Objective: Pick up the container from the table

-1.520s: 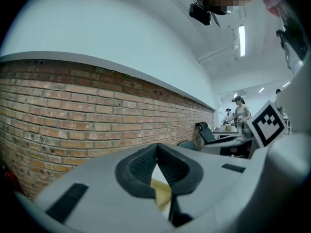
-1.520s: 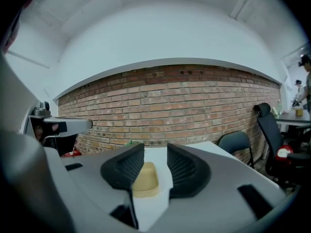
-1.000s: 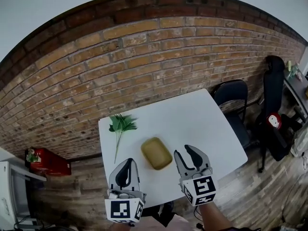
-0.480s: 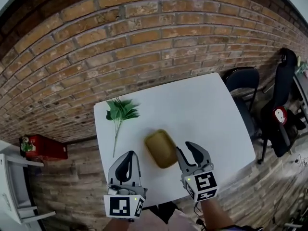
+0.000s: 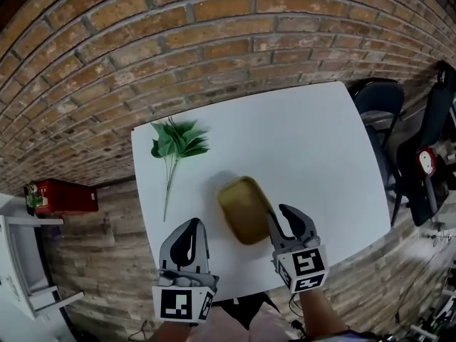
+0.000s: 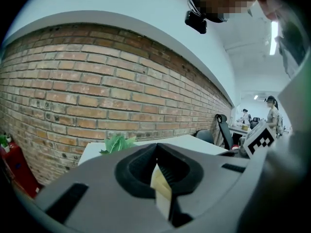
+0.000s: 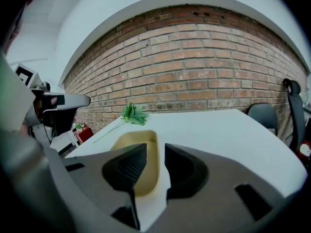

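Observation:
An olive-tan shallow container [image 5: 244, 209] lies on the white table [image 5: 306, 141], near its front edge. My right gripper [image 5: 279, 216] is at the container's near right corner. In the right gripper view its jaws are apart and closing, and the container's right rim [image 7: 154, 171] shows in the gap just beyond my right gripper [image 7: 154, 149], with no pad on it. My left gripper [image 5: 190, 224] hovers left of the container, apart from it, its tips together. In the left gripper view my left gripper [image 6: 156, 145] has its jaws meeting.
A green leafy sprig [image 5: 174, 144] lies at the table's far left. A brick wall runs behind the table. Dark chairs [image 5: 377, 105] stand to the right. A red box [image 5: 60, 197] and a white shelf [image 5: 21, 262] sit on the floor at left.
Both grippers have sunk toward the table. The right one has come up against the container's near right corner and its jaws have narrowed. The left stays off to the side.

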### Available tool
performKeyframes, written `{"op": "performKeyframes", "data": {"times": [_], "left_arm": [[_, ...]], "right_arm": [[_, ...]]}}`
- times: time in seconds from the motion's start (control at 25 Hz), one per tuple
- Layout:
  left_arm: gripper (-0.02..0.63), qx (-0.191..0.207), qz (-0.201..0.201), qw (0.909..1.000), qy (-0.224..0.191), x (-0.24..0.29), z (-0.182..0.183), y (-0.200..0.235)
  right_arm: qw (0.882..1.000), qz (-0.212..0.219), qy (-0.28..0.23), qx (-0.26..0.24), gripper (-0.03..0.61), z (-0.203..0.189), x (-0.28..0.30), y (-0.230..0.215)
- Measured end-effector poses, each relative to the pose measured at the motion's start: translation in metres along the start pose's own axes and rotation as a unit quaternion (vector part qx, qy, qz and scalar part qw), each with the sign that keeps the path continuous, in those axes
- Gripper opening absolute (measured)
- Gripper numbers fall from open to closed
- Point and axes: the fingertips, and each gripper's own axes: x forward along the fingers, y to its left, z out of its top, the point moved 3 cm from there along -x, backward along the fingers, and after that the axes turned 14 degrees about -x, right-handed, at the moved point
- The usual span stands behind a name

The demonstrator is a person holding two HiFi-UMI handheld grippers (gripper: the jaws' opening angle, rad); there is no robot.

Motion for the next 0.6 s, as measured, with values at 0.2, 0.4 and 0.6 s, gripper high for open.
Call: {"op": "performKeyframes", "data": {"times": [0.2,0.4,0.6], "left_arm": [[0.008,-0.004,0.005,0.9999,0.013,0.005,-0.009,0.006],[0.008,-0.004,0.009,0.9997,0.021,0.009,-0.012,0.011],[0.008,-0.003,0.009,0.9996,0.026,0.012,-0.014,0.013]], "right_arm": [[1.000,0.008,0.024,0.005,0.113,-0.017,0.011,0.003],[0.999,0.012,0.037,0.009,0.103,-0.024,0.018,0.006],[0.999,0.014,0.045,0.011,0.087,-0.029,0.023,0.007]]}}
